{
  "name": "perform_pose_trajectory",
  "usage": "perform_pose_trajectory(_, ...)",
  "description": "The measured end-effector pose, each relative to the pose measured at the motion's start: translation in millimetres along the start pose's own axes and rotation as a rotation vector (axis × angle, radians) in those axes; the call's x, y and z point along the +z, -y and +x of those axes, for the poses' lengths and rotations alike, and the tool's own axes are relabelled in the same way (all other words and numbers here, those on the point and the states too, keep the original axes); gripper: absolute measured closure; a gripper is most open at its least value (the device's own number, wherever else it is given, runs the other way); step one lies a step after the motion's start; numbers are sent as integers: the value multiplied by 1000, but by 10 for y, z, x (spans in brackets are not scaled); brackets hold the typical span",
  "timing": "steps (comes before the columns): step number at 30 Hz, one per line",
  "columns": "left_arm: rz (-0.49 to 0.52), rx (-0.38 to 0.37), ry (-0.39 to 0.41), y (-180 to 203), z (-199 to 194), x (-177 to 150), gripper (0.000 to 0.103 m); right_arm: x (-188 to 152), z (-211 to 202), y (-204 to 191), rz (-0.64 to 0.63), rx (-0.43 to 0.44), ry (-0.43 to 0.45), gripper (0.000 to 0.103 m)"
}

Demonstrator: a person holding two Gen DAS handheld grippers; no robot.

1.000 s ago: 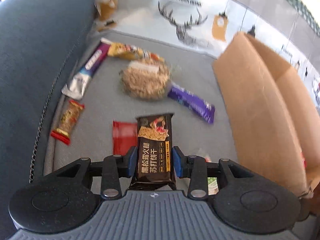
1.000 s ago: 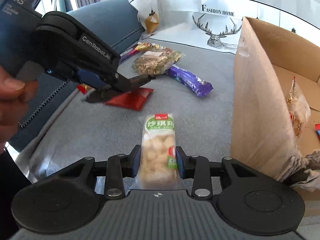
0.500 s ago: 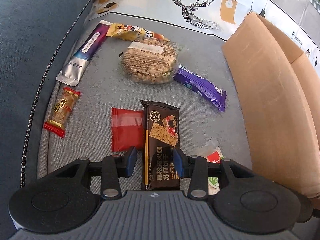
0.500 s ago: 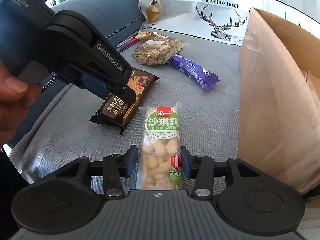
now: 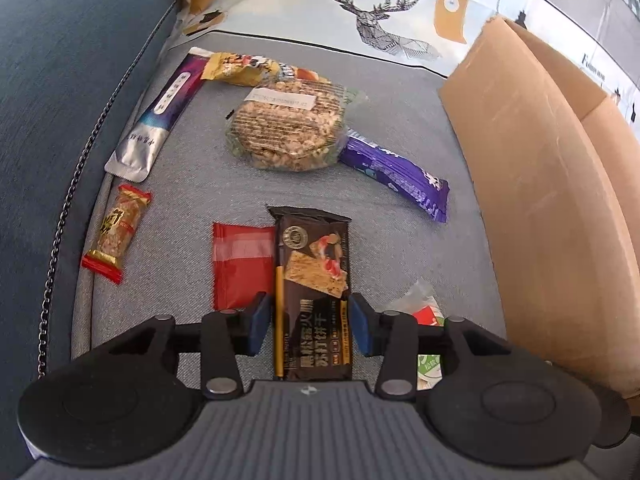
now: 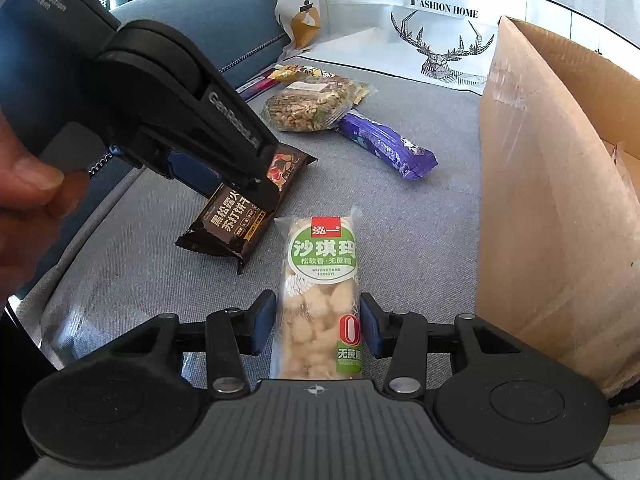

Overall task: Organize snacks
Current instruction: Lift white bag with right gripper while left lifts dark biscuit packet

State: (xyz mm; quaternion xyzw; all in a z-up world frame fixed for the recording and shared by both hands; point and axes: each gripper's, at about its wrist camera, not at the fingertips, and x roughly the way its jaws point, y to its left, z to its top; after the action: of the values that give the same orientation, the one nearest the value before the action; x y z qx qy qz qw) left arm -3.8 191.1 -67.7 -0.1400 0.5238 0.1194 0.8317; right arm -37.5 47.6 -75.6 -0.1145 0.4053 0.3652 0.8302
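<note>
While I watch through both wrist cameras, this is what I read off the grey sofa seat [image 5: 192, 184]:

Dark cracker pack [image 5: 312, 292]: flat on the seat cushion toward its front edge, lengthwise between the fingers of my left gripper [image 5: 307, 325]; its left side overlaps a red packet [image 5: 240, 264].
Left gripper: jaws have just been opening; the blue pads stand a little off both sides of the pack, so I am not pinching it. In the right view a person's hand [image 6: 28, 208] holds this tool.
Green-label puffed bar [image 6: 320, 300]: flat on the cushion just right of the cracker pack, lying between the fingers of my right gripper [image 6: 318, 326].
Right gripper: spread. The left pad stands clear of the wrapper; the right pad is at its edge, and I cannot tell whether it touches.
Purple bar [image 5: 394, 178]: further back, toward the box side.
Round nut cake in clear wrap [image 5: 286, 128]: mid-cushion, touching the purple bar's end.
Yellow packet [image 5: 244, 68] and silver-purple sachet [image 5: 160, 120]: back left corner, along the seam of the blue backrest [image 5: 60, 80].
Small peanut bar with red ends [image 5: 116, 232]: left edge of the cushion.
Cardboard box [image 5: 552, 208]: on the right edge of the seat, flaps up.
Deer-print cloth [image 5: 380, 12]: beyond the back edge.
</note>
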Motion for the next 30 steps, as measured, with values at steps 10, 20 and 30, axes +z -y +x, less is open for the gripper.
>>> perform_pose_trajectory(10, 114, 95, -10, 248, 125, -24, 50, 5, 1, -11, -10, -3, -7, 56)
perform_pose_trajectory(20, 156, 116, -9, 297, 174, -29, 60, -1, 21, -29, -27, -16, -7, 58)
perform_pose_trajectory(30, 110, 97, 60, 229, -56, -16, 60, 51, -146, -92, -44, -39, 51, 65)
